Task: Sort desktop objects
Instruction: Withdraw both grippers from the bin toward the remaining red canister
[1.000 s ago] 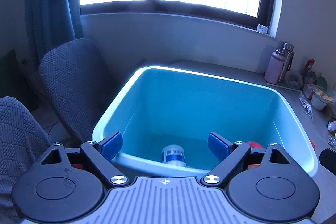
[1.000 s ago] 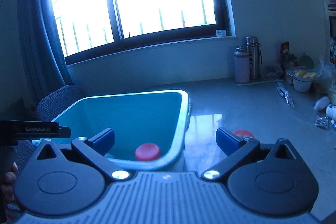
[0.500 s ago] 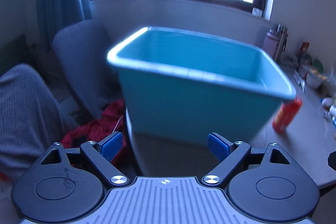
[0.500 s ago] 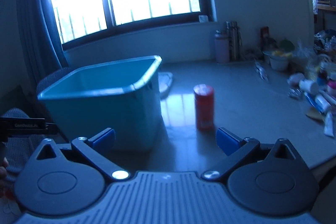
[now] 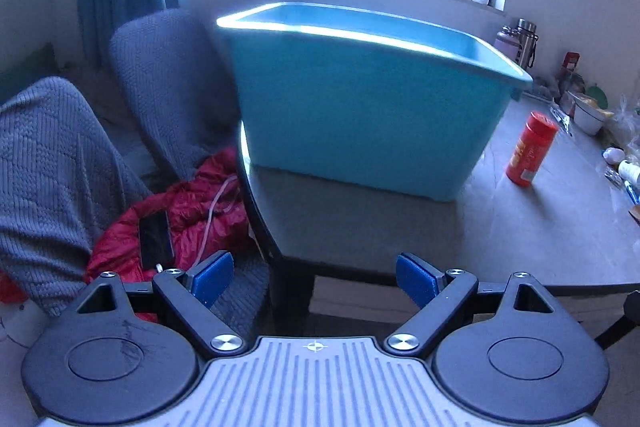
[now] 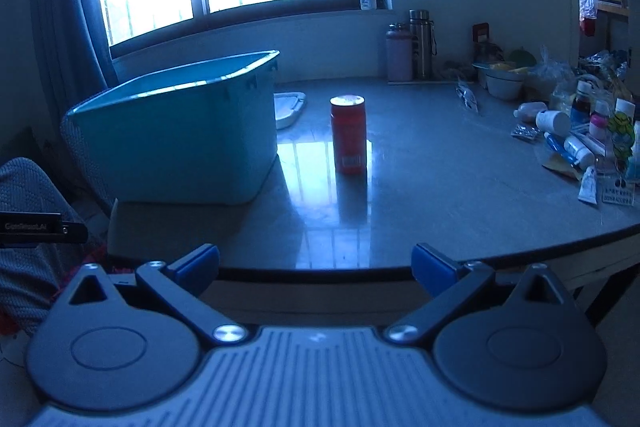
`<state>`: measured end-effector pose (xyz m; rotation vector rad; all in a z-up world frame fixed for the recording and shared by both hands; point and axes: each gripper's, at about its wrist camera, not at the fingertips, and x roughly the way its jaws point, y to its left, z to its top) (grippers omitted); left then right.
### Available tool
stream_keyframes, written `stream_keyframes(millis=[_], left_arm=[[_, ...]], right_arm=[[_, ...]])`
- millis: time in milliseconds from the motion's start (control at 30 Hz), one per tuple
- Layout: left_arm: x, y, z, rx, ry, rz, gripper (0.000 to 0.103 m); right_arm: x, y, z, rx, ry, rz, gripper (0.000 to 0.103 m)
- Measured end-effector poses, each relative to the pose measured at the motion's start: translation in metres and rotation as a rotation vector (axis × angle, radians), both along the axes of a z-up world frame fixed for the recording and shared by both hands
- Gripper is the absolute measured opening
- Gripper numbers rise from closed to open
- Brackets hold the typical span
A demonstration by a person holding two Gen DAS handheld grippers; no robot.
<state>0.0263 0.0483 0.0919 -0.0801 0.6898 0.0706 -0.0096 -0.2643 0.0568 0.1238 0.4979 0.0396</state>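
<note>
A teal plastic bin [image 5: 360, 107] stands on the left part of the grey table [image 5: 520, 235]; it also shows in the right wrist view [image 6: 180, 139]. A red canister [image 5: 530, 149] stands upright to the right of the bin, seen too in the right wrist view [image 6: 348, 135]. A heap of small bottles and tubes [image 6: 580, 139] lies at the table's right side. My left gripper [image 5: 314, 277] is open and empty, held off the table's front left corner. My right gripper [image 6: 316, 265] is open and empty, just in front of the table's front edge.
Two grey chairs [image 5: 160, 79] and a red jacket [image 5: 176, 211] with a phone on it lie left of the table. Flasks [image 6: 412, 47], bowls [image 6: 500, 79] and bags stand at the back right. A white lid [image 6: 288, 109] lies behind the bin.
Both grippers have pulled back and down from over the bin to beyond the table's front edge. The bin's inside is no longer in view. Both stay open.
</note>
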Motion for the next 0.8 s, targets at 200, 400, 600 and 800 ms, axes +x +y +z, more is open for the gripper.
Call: stream_keyframes(millis=[200,400,600,800], left_arm=[[0.001,-0.007,-0.005,0.003,-0.015,0.004,0.090],[0.004,-0.011,-0.013,-0.001,-0.013,0.002,0.090],[0.007,-0.015,-0.017,0.008,0.001,-0.004,0.090],[0.010,-0.018,-0.017,0.032,-0.002,-0.009,0.090]], right_arm=[[0.000,-0.001,-0.005,-0.017,-0.012,-0.020,0.103],[0.001,0.007,-0.009,-0.050,-0.033,-0.001,0.103],[0.009,0.009,-0.015,-0.038,-0.016,-0.011,0.103],[0.023,0.006,-0.018,-0.010,-0.013,-0.034,0.103]])
